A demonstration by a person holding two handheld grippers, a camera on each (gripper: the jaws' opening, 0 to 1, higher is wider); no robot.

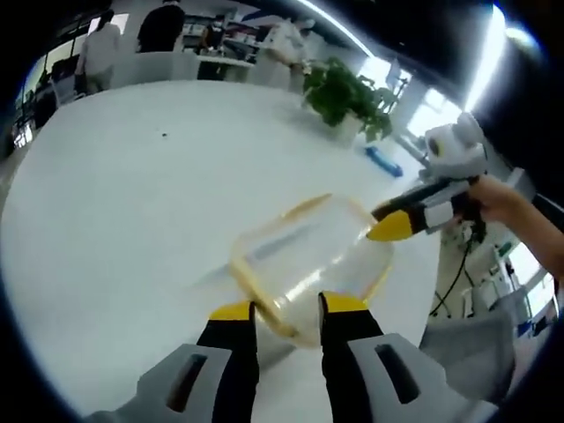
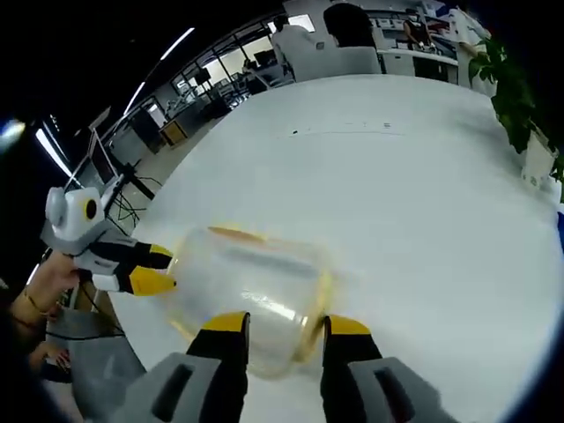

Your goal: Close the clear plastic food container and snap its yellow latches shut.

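Left gripper view: the clear container [image 1: 308, 264] lies on the white table [image 1: 132, 176] at lower centre, its long axis running from lower left toward upper right. The left tongs [image 1: 288, 308] straddle its near rim with jaws parted; whether they pinch it cannot be told. The right tongs [image 1: 388, 225] touch the far right edge, jaws nearly together. Right gripper view: the container sits directly ahead of the right tongs [image 2: 284, 324].

Clear container [image 1: 308, 264] with yellow trim; black, yellow-tipped tool [image 1: 289, 310]; white table [image 1: 132, 203]; green plant [image 1: 348, 95].
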